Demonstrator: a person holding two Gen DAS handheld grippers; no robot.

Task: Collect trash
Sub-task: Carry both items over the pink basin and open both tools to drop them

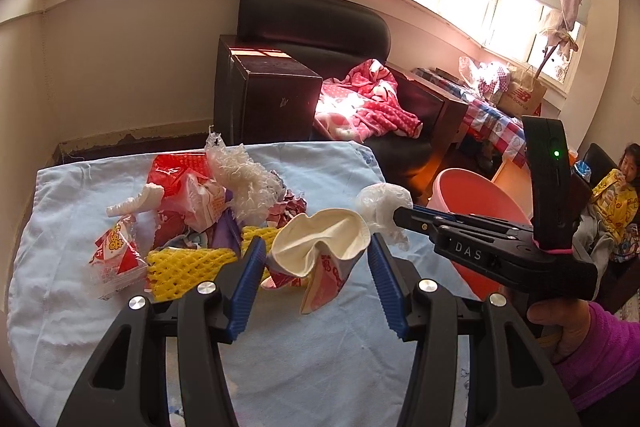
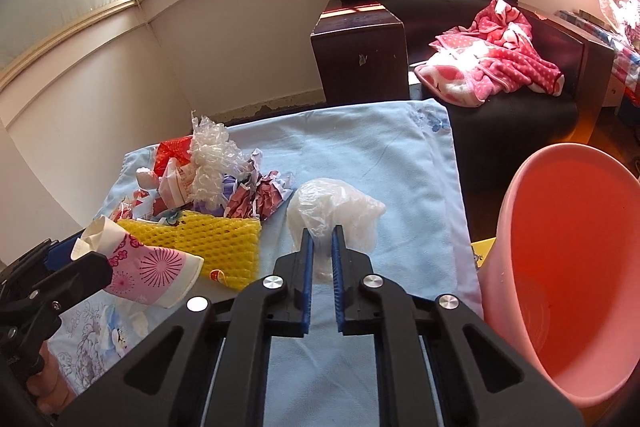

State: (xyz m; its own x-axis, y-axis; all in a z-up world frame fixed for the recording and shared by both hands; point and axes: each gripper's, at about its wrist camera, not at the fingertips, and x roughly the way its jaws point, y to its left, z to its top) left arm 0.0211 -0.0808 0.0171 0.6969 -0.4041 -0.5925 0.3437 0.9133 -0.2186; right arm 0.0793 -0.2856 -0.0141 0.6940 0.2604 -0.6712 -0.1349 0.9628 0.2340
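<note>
Left wrist view. Surface: table under a wrinkled pale blue cloth (image 1: 280, 347), set in a cream-walled room with a band of bright windows. Behind it: a dark brown wooden cabinet (image 1: 268, 91), a black leather armchair (image 1: 312, 23) and a pink dotted fleece blanket (image 1: 364, 99). On the cloth, a heap of trash: a yellow foam fruit net (image 1: 188, 267), a frayed white foam mesh (image 1: 244, 175), a crinkled red foil wrapper (image 1: 176, 171). Left gripper (image 1: 316, 259): blue ribbed pads clamped on a crushed pink-printed paper cup (image 1: 320, 251), its white inside folded in, lifted clear of the cloth. Right gripper (image 1: 400, 217): seen side-on, black body, tip pinching a crumpled clear plastic bag (image 1: 380, 203); a hand (image 1: 560, 323) in a magenta sleeve holds it. A seated person shows at the far right edge.

Right wrist view. Right gripper (image 2: 322, 239): jaws nearly together, clenched on the thin bag (image 2: 336, 211), which bulges beyond the tips over the cloth (image 2: 380, 155). Round salmon-pink plastic basin (image 2: 580, 259) close at right, beside the table edge, its smooth inside fully shown here. The cup (image 2: 148, 267) shows its starburst print in the left gripper (image 2: 96, 259). Net (image 2: 212, 243) beside it.
</note>
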